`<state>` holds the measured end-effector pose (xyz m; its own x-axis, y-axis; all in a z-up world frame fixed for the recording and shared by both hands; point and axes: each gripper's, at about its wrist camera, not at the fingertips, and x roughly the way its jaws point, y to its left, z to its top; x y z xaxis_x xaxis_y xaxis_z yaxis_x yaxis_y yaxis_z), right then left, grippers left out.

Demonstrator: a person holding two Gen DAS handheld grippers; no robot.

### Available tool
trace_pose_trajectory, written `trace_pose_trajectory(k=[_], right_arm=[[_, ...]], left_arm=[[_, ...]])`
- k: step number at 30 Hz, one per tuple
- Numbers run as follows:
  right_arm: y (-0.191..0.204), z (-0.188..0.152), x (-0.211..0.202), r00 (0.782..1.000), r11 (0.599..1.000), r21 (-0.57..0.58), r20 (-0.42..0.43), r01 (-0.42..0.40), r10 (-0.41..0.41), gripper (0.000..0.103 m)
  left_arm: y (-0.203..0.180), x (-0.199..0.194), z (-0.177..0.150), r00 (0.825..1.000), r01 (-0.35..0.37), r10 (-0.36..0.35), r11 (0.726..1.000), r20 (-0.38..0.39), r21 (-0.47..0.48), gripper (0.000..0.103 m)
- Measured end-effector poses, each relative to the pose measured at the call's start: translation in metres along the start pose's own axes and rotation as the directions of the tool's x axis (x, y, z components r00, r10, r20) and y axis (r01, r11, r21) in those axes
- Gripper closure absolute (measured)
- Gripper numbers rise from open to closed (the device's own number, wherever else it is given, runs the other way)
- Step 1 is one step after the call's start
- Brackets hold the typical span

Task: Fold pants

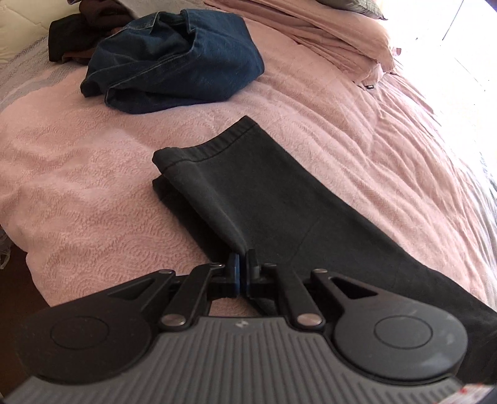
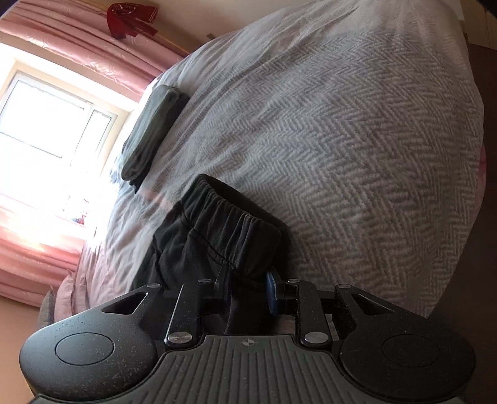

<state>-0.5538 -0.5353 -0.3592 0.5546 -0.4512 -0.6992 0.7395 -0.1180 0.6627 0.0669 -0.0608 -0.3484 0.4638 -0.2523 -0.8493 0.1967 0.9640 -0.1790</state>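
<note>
Black soft-knit pants (image 1: 279,199) stretched flat across a pink textured bedspread (image 1: 93,174), leg hems toward the far end, one hem edge doubled over the other. Left gripper (image 1: 242,259) pinched tight, blue-padded fingers (image 1: 237,270) nearly meeting, clamped on a fold of the black fabric at the near edge of the leg. Beyond the hems, well apart, a crumpled heap of dark blue denim jeans (image 1: 174,56), and behind that a dark brown and black bundle of clothing (image 1: 74,34) touching the jeans. Folded pink bedding (image 1: 326,28) stacked at the far right, near bright window glare. From the right wrist view: elastic gathered waistband of the same black pants (image 2: 230,223) bunched up just ahead of the right gripper (image 2: 248,289), jaws narrowed partway with waistband cloth caught between them, blue pad (image 2: 271,292) showing on the right finger. Grey-and-white herringbone blanket (image 2: 357,149) filling most of that view beside the waistband. Folded grey-green garment (image 2: 152,130) lying further off on the blanket, well apart from the pants. Bright window (image 2: 46,118) with pink curtains (image 2: 77,59) behind; small red cloth (image 2: 130,18) hanging high on the wall.
</note>
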Motion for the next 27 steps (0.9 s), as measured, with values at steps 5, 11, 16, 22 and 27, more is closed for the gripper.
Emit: trace_pose_trajectory(k=[5, 11, 16, 22, 27], right_arm=[[-0.001, 0.011, 0.003, 0.993, 0.996, 0.001, -0.076, 0.093, -0.093, 0.048], [0.046, 0.038, -0.027, 0.992, 0.945, -0.304, 0.037, 0.124, -0.118, 0.047], [0.065, 0.069, 0.016, 1.000, 0.938, -0.348, -0.020, -0.005, -0.003, 0.044], [0.061, 0.093, 0.077, 0.993, 0.961, -0.263, -0.095, -0.089, 0.066, 0.044], [0.066, 0.097, 0.092, 0.982, 0.952, -0.259, -0.142, -0.161, 0.128, 0.044]], left_arm=[[-0.022, 0.001, -0.002, 0.996, -0.070, 0.077, 0.987, -0.040, 0.144, 0.090], [-0.057, -0.038, -0.006, 0.997, -0.026, 0.050, 0.942, -0.064, 0.334, 0.088], [-0.149, -0.038, -0.001, 0.978, 0.207, -0.174, 0.855, -0.114, 0.476, 0.088], [-0.301, 0.001, -0.013, 0.860, 0.511, -0.404, 0.675, -0.312, 0.533, 0.082], [-0.390, 0.018, -0.041, 0.743, 0.669, -0.456, 0.526, -0.489, 0.526, 0.075]])
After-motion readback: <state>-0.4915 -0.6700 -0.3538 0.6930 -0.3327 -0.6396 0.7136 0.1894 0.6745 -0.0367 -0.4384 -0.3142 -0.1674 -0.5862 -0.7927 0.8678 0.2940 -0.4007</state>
